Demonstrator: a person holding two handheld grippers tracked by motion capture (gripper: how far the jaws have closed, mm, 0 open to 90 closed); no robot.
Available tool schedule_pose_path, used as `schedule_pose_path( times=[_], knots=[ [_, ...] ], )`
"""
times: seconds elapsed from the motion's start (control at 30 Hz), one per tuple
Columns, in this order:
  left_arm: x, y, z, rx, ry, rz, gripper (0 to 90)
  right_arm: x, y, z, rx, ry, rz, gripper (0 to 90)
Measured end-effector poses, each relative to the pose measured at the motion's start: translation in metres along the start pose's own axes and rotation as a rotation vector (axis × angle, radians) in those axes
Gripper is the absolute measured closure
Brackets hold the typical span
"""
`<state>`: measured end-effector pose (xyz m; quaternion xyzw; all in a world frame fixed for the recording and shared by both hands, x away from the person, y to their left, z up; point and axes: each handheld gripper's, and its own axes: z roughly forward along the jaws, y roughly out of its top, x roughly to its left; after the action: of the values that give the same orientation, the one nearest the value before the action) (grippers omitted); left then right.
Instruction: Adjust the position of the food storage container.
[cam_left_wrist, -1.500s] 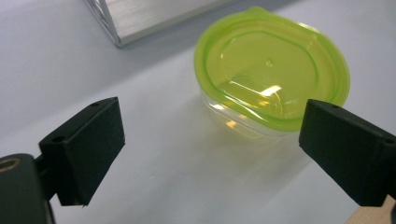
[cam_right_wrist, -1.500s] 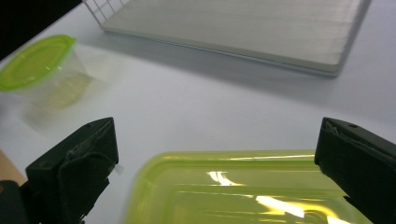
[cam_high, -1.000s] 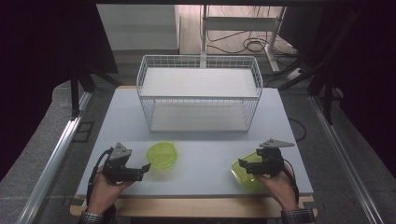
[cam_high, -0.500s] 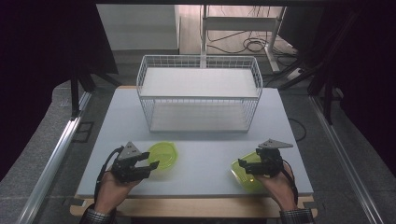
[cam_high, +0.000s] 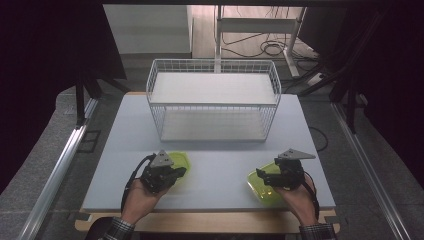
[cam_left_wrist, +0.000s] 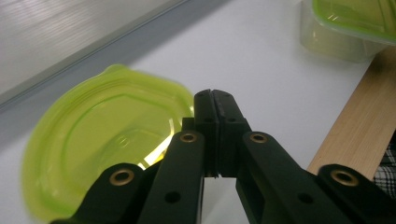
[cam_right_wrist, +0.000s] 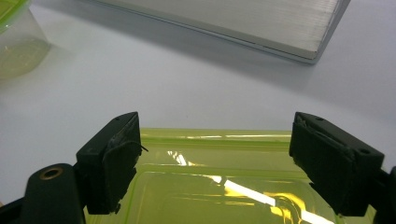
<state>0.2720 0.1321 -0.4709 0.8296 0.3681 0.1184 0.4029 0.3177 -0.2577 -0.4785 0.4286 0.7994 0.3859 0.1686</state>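
Lime-green lid (cam_left_wrist: 98, 140), white wire basket (cam_high: 214, 100)

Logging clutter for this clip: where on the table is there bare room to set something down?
Free: the table strip between the left gripper at its round green container and the right gripper over the rectangular green container; also the band between both and the wire basket, plus margins beside it. Crowded: the two front corners.

Open desk (cam_high: 220, 165) between the two green containers, free for passing. Farther back, blocked across the middle by the white wire basket (cam_high: 214, 100); narrow strips beside it.
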Motion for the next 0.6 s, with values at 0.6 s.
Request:
schedule_pose_path(
  times=[0.6],
  knots=[
    [0.003,0.001,0.027,0.037,-0.004,-0.016,90.0,0.002,-0.002,0.004,0.031,-0.015,-0.015,18.3]
  ],
)
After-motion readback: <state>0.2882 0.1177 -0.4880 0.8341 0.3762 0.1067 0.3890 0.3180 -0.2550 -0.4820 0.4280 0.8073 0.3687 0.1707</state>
